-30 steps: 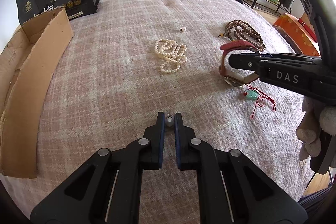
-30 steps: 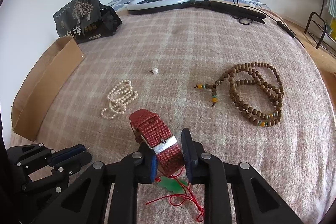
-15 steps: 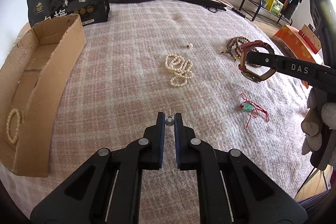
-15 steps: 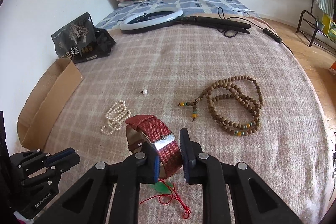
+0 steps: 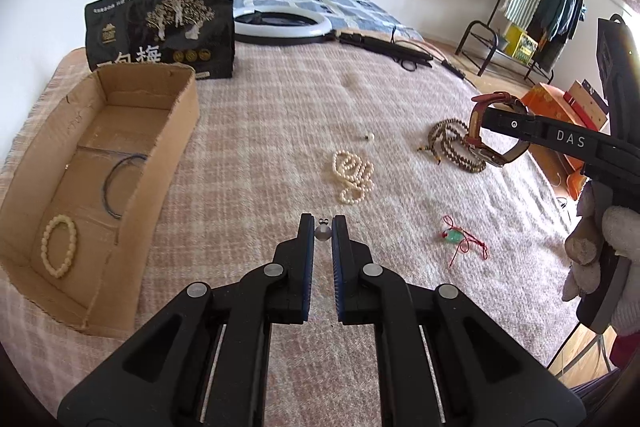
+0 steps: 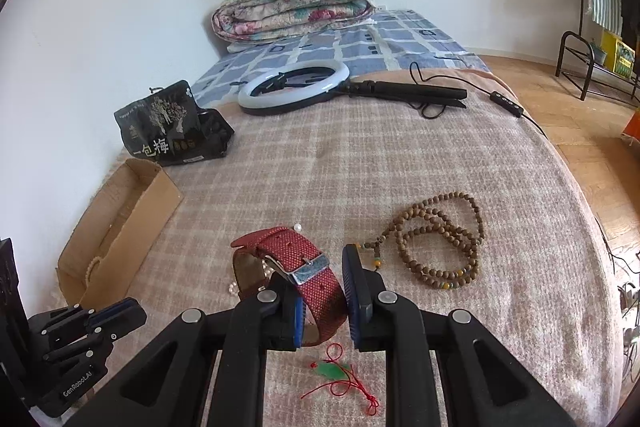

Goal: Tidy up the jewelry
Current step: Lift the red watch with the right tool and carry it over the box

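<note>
My left gripper (image 5: 322,227) is shut on a small grey pearl earring (image 5: 322,233) and hangs above the plaid blanket, right of the cardboard box (image 5: 176,155). The box holds a cream bead bracelet (image 5: 59,251) and a dark loop (image 5: 120,183). My right gripper (image 6: 320,275) is shut on the red watch (image 6: 288,251), held clear of the blanket. On the blanket lie a pearl necklace (image 5: 353,175), a loose pearl (image 5: 370,137), a wooden bead string (image 6: 440,243) and a green pendant on red cord (image 6: 330,371). The watch (image 5: 476,119) also shows in the left wrist view, held up at the right.
A black snack bag (image 5: 160,31) stands behind the box. A ring light (image 6: 294,87) with its black stand and cable lies at the far end, before a folded quilt (image 6: 296,1). The bed's edge drops to a wooden floor on the right, with a clothes rack (image 5: 540,7).
Both grippers have risen with their loads. The red watch has come up off the blanket and off the green pendant. The inside of the cardboard box has come into view.
</note>
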`<state>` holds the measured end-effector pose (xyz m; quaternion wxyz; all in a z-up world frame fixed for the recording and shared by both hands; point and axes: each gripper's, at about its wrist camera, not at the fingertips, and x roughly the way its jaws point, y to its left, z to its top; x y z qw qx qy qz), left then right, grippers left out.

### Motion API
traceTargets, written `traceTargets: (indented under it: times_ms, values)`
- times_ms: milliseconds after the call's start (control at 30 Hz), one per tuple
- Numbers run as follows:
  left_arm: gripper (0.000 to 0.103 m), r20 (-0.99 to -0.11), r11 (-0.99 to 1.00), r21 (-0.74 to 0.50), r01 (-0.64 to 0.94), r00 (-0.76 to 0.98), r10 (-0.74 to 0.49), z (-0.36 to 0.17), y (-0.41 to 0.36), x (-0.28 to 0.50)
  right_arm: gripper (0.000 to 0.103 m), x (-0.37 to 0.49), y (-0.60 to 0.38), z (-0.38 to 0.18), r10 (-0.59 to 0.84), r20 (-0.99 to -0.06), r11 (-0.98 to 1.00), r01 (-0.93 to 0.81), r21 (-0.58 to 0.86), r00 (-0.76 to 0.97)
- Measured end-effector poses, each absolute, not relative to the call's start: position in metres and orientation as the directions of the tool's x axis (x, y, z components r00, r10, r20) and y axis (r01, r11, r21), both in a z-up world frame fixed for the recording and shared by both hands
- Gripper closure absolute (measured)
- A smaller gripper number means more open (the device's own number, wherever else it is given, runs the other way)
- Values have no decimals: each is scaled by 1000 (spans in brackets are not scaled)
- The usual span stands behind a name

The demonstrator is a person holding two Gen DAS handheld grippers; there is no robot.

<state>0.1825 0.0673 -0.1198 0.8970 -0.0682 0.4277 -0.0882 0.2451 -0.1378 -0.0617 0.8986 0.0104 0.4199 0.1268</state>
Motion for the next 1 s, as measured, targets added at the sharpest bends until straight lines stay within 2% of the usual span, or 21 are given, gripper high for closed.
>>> traceTargets:
  times_ms: [433, 1000]
  values:
    - [97, -714, 975, -220, 18, 679, -173, -94, 121, 165, 88, 245, -71, -31, 310, -691, 944, -294, 146, 653]
    - [97, -704, 971, -204, -122, 708, -59, -89, 201, 146, 88, 250, 27, -41, 354, -708, 902, -424, 85, 611]
